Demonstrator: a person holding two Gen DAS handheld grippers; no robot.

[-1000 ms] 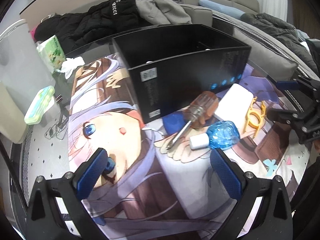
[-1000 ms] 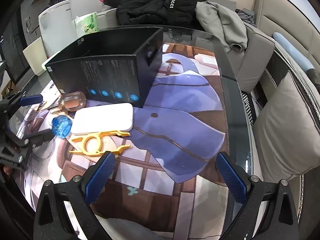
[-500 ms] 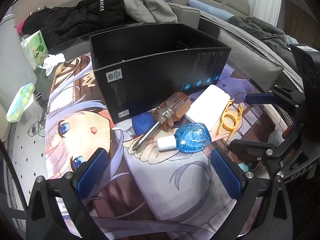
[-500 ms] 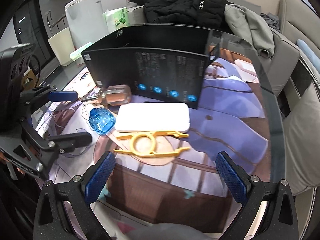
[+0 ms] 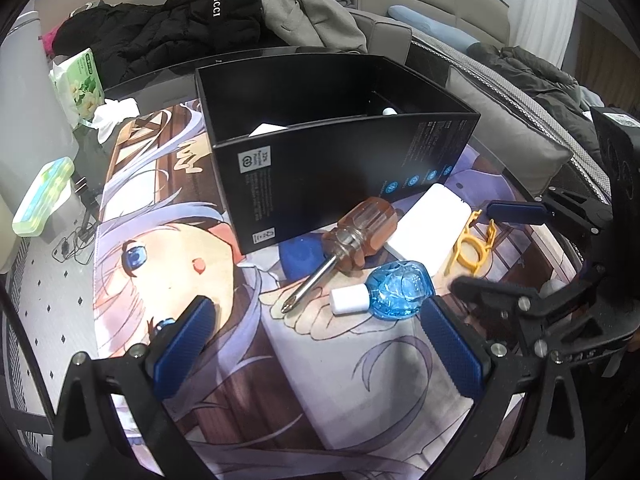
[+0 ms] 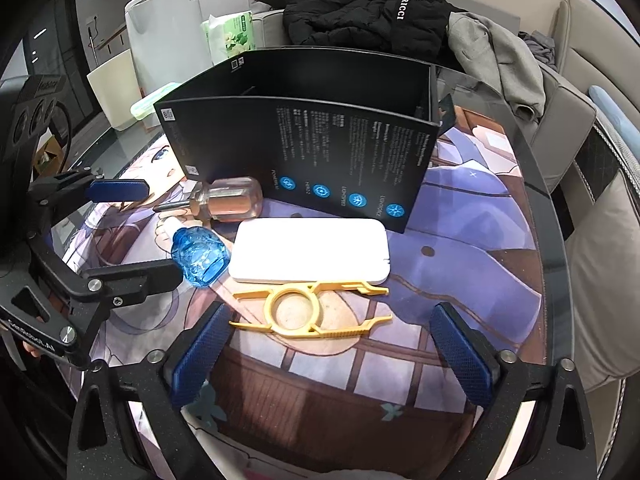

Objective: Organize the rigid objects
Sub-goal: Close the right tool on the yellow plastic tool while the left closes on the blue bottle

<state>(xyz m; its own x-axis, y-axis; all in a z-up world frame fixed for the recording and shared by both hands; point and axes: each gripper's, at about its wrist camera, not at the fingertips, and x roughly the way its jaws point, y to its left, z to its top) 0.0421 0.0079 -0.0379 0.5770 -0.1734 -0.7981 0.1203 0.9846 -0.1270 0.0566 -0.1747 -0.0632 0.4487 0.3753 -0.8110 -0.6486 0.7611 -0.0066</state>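
An open black box (image 5: pixel 340 148) (image 6: pixel 304 136) stands on the printed mat, with white items partly visible inside. In front of it lie a brown-handled screwdriver (image 5: pixel 352 236) (image 6: pixel 228 202), a blue bottle with a white cap (image 5: pixel 396 290) (image 6: pixel 200 254), a white power bank (image 5: pixel 430 222) (image 6: pixel 312 250) and a yellow plastic tool (image 5: pixel 472 246) (image 6: pixel 308 312). My left gripper (image 5: pixel 316 340) is open and empty, just short of the bottle and screwdriver. My right gripper (image 6: pixel 332 348) is open and empty, just short of the yellow tool.
The mat covers a round glass table (image 6: pixel 532 208). A green case (image 5: pixel 42 196), a tissue pack (image 5: pixel 78 80) and cables (image 5: pixel 74 234) lie at the left. Jackets (image 5: pixel 224 20) are piled behind, with sofa cushions (image 6: pixel 600 272) at the right.
Both grippers have swung toward the group of objects and moved closer. The objects and the box have not moved.
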